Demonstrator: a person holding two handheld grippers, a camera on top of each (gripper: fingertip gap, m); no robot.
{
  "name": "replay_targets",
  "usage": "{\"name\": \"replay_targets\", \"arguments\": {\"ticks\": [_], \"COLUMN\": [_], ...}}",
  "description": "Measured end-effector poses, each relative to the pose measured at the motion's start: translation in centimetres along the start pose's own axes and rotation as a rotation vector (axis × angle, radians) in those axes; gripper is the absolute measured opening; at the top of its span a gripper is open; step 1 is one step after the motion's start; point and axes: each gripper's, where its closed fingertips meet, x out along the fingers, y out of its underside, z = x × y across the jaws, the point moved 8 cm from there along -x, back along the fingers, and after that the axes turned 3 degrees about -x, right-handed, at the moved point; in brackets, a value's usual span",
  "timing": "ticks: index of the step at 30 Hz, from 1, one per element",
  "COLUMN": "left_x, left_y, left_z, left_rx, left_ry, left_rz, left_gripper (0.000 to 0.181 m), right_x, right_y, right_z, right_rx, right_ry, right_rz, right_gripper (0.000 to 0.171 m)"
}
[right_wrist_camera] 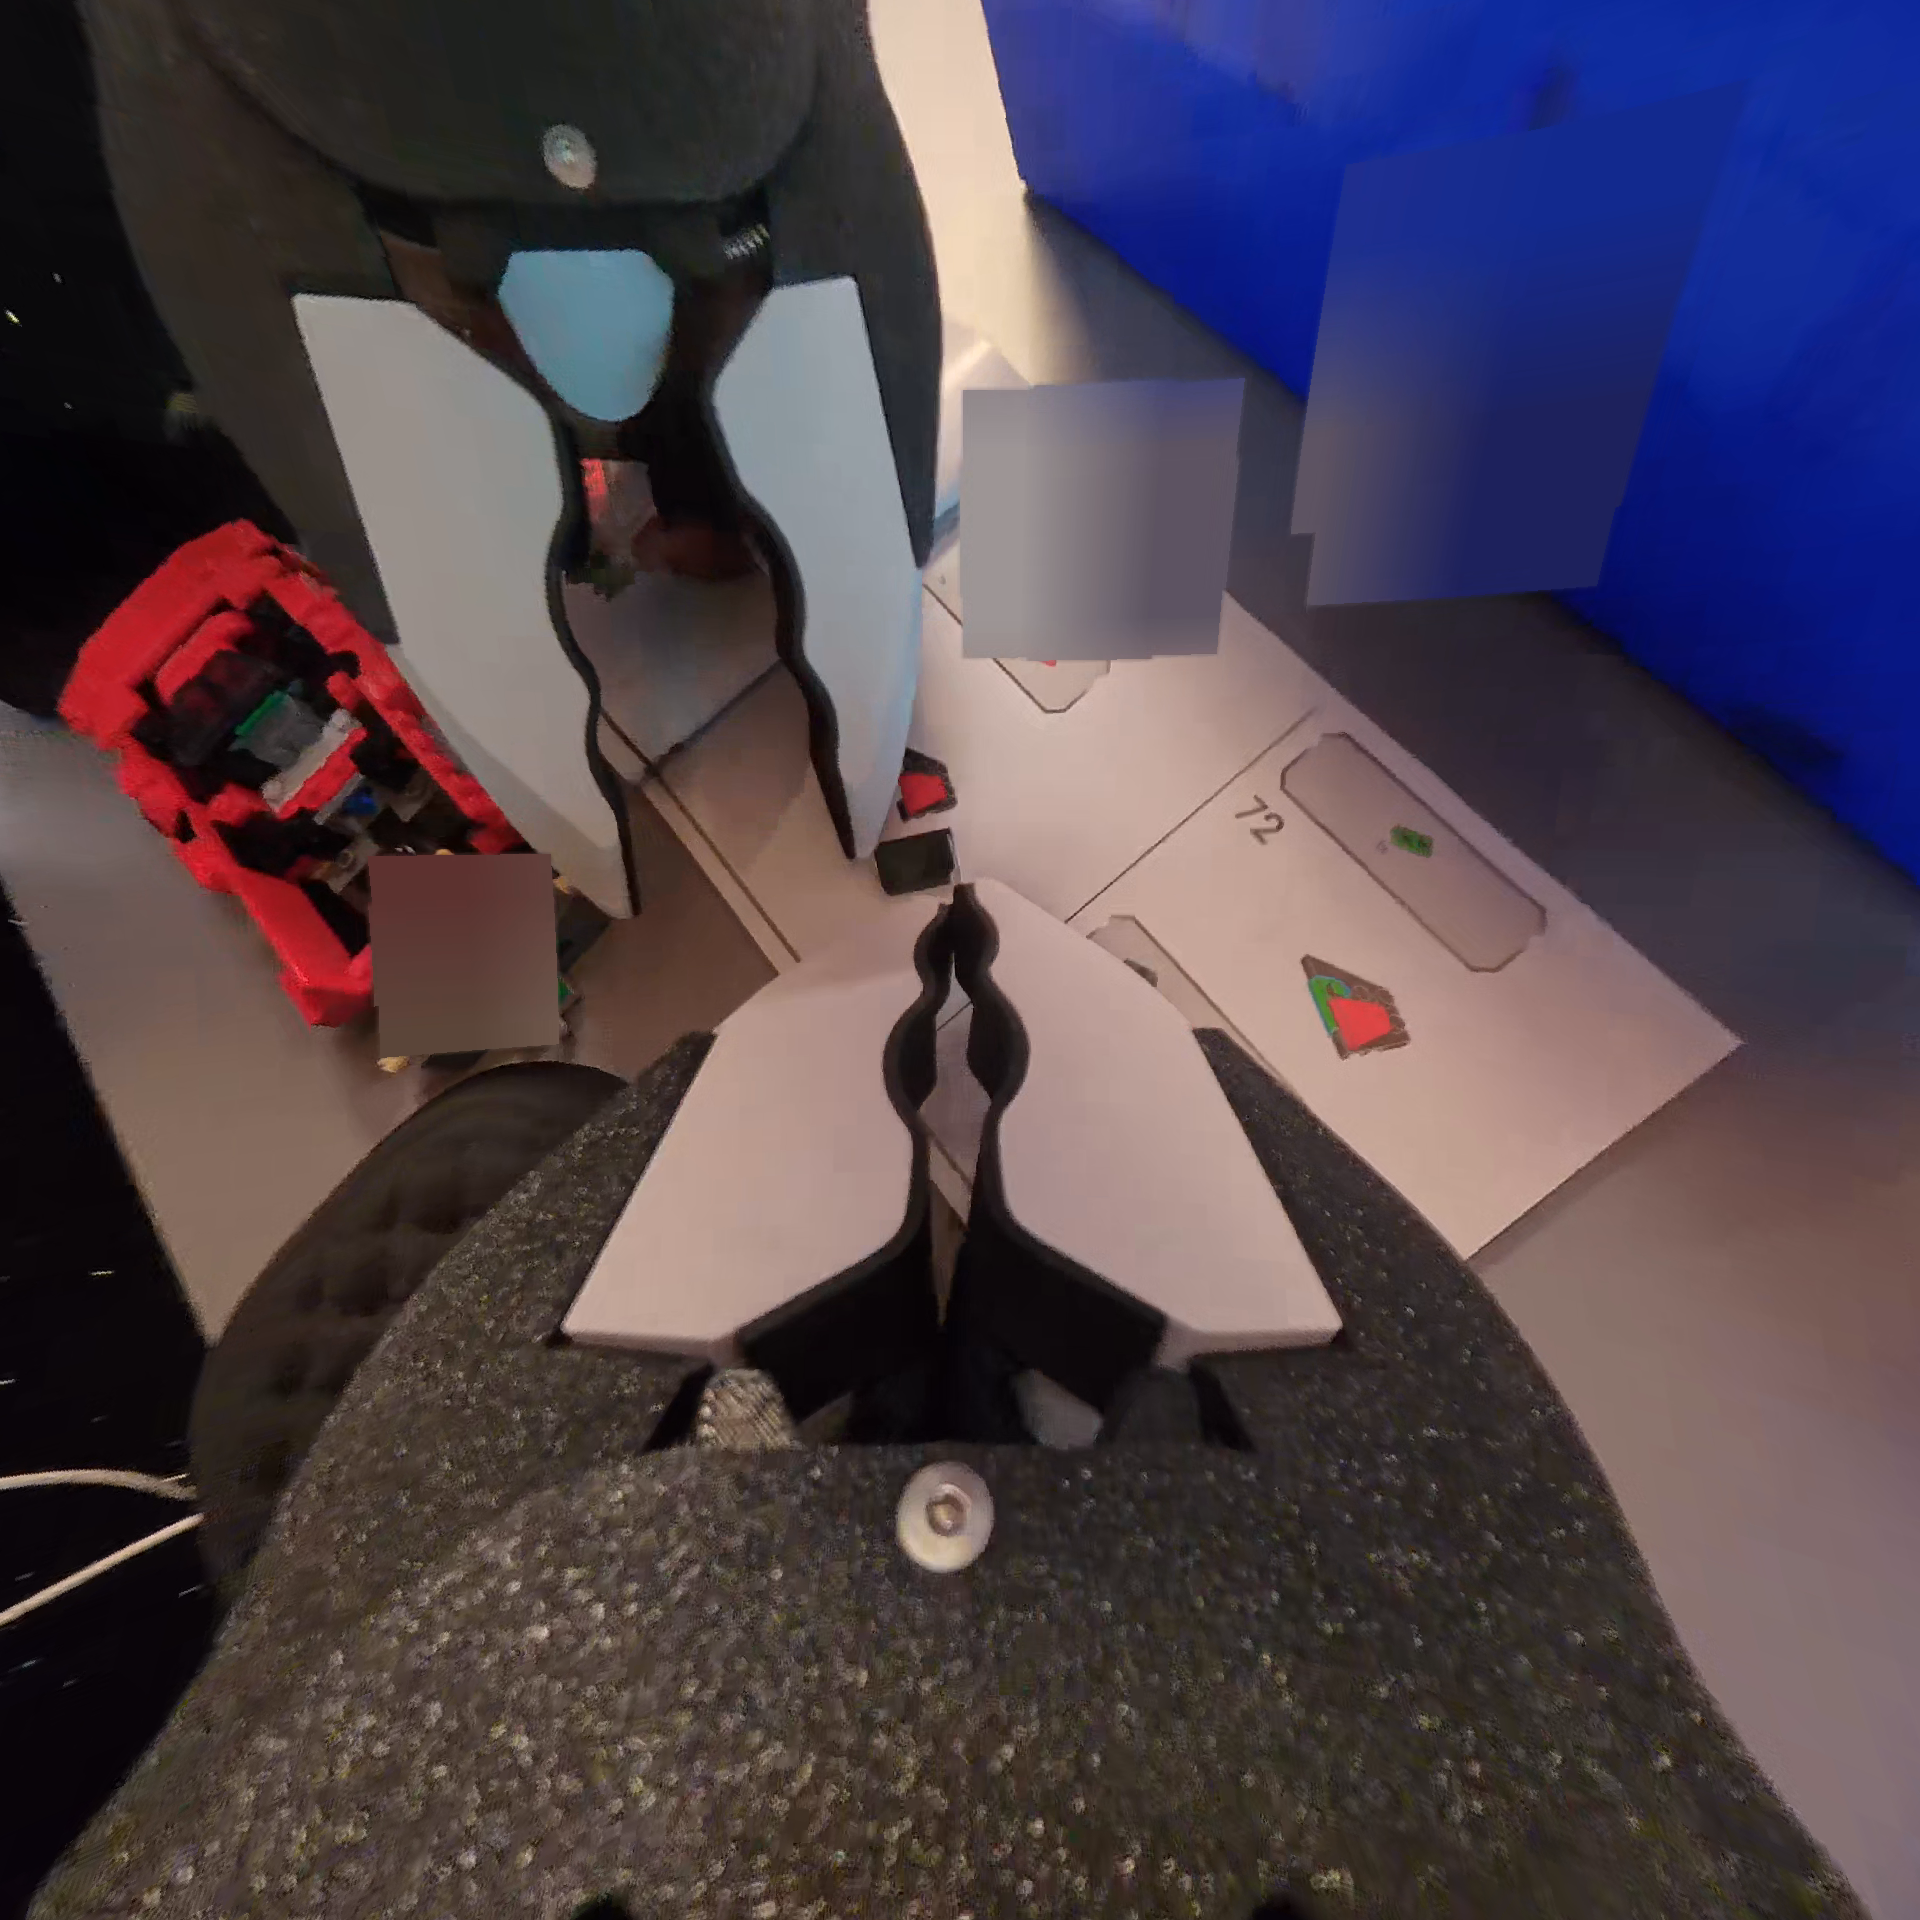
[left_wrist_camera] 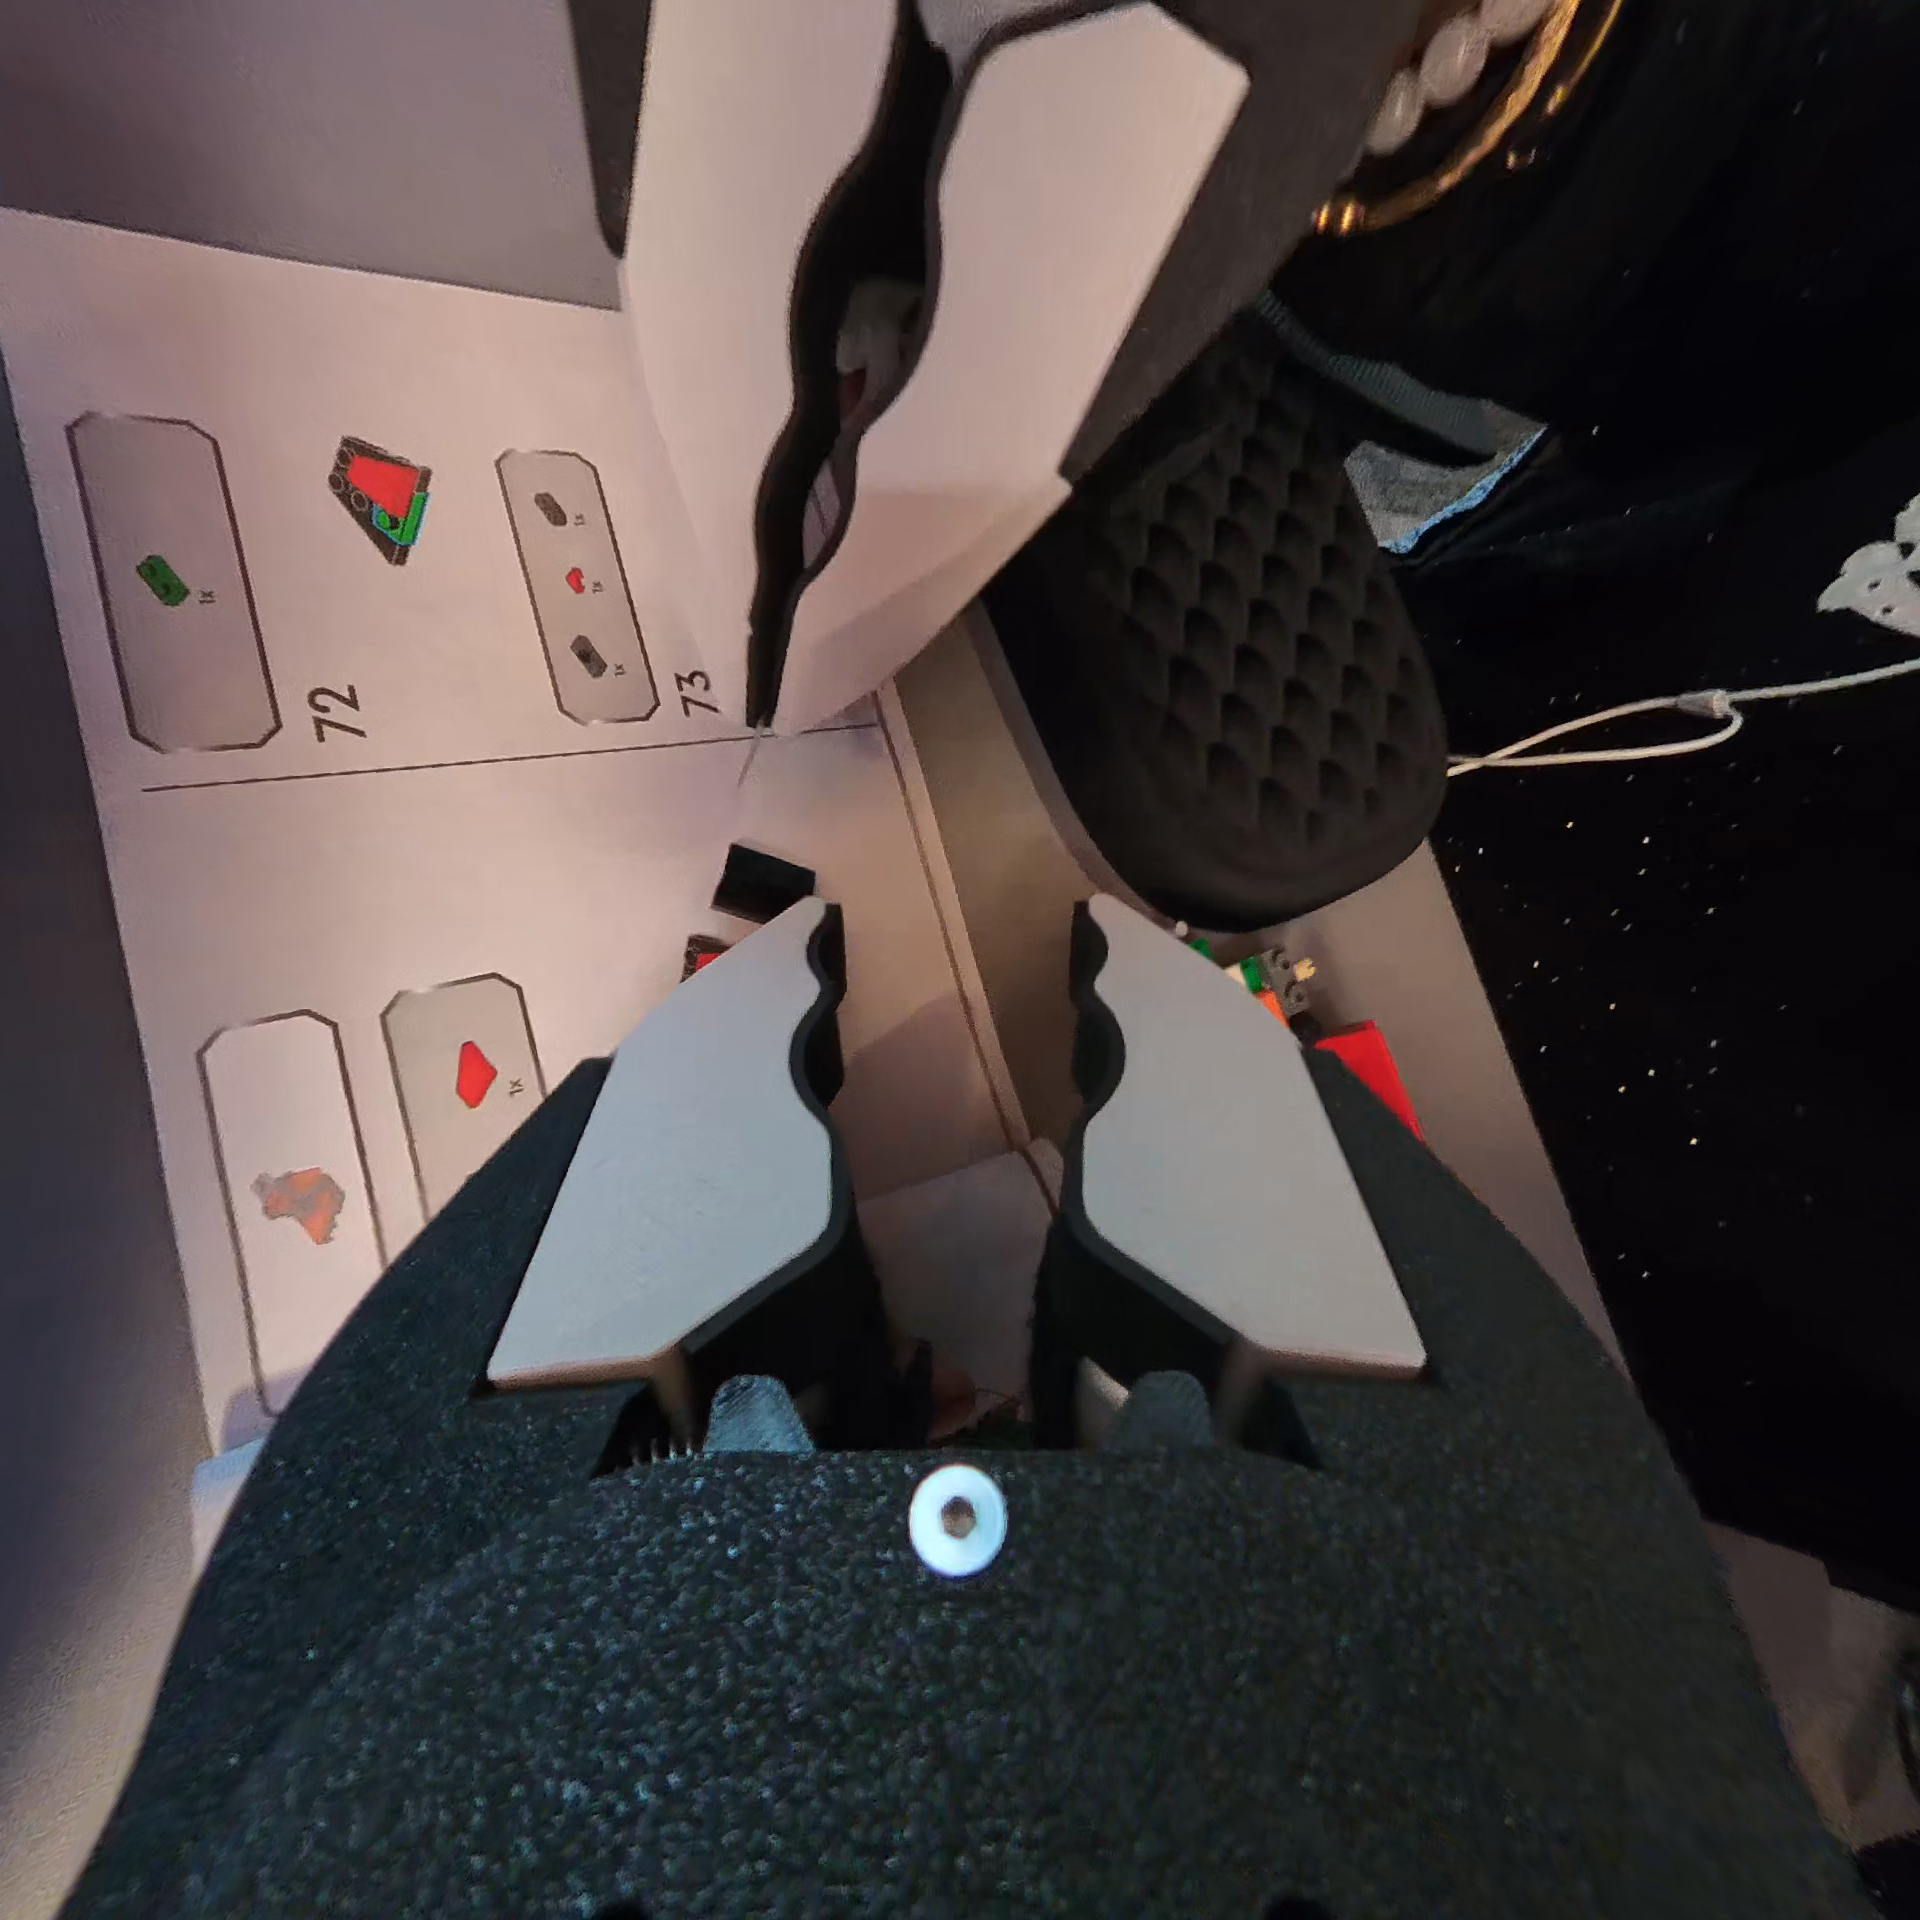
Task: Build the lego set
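A small black brick [left_wrist_camera: 764, 878] and a small red piece [left_wrist_camera: 707, 956] lie on the open instruction booklet [left_wrist_camera: 416, 883]. My left gripper [left_wrist_camera: 951, 925] is open and empty, just right of them; its left finger hides part of the red piece. My right gripper [left_wrist_camera: 764, 717] is shut, its tip touching the page just beyond the black brick. In the right wrist view my right gripper [right_wrist_camera: 961, 894] is shut with nothing seen in it, right next to the black brick [right_wrist_camera: 914, 862]. The red piece [right_wrist_camera: 923, 790] lies beside the open left gripper [right_wrist_camera: 732, 862].
A partly built red car model [right_wrist_camera: 260, 748] stands on the grey table left of the booklet [right_wrist_camera: 1507, 1091]. A black knobbly tyre [left_wrist_camera: 1226, 644] lies close by. Small loose pieces [left_wrist_camera: 1268, 977] lie near the model. A blue wall [right_wrist_camera: 1558, 312] stands behind. A white cable [left_wrist_camera: 1662, 717] runs over dark cloth. My hands' fingertips stand some 5 cm from each other.
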Motion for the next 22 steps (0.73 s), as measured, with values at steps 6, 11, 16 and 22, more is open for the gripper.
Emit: {"name": "replay_targets", "arguments": {"ticks": [6,11,16,22], "left_x": [-0.1,-0.8,-0.2,-0.1], "left_y": [0.5,0.6,0.7,0.8], "left_z": [-0.1,0.1,0.1,0.2], "left_rx": [-0.041,-0.022,0.026,0.041], "left_ry": [-0.04,-0.079,-0.093,-0.066], "left_rz": [-0.032,-0.054,-0.054,-0.081], "left_gripper": [0.041,0.045,0.045,0.046], "right_x": [0.8,1.0,1.8,2.9], "right_y": [0.5,0.6,0.7,0.6], "right_z": [1.8,3.7,5.5,5.7], "right_rx": [-0.258,-0.324,-0.417,-0.412], "right_ry": [0.262,0.471,0.656,0.719], "right_rz": [-0.06,-0.039,0.01,0.077], "right_gripper": [0.0,0.0,0.0,0.0]}}
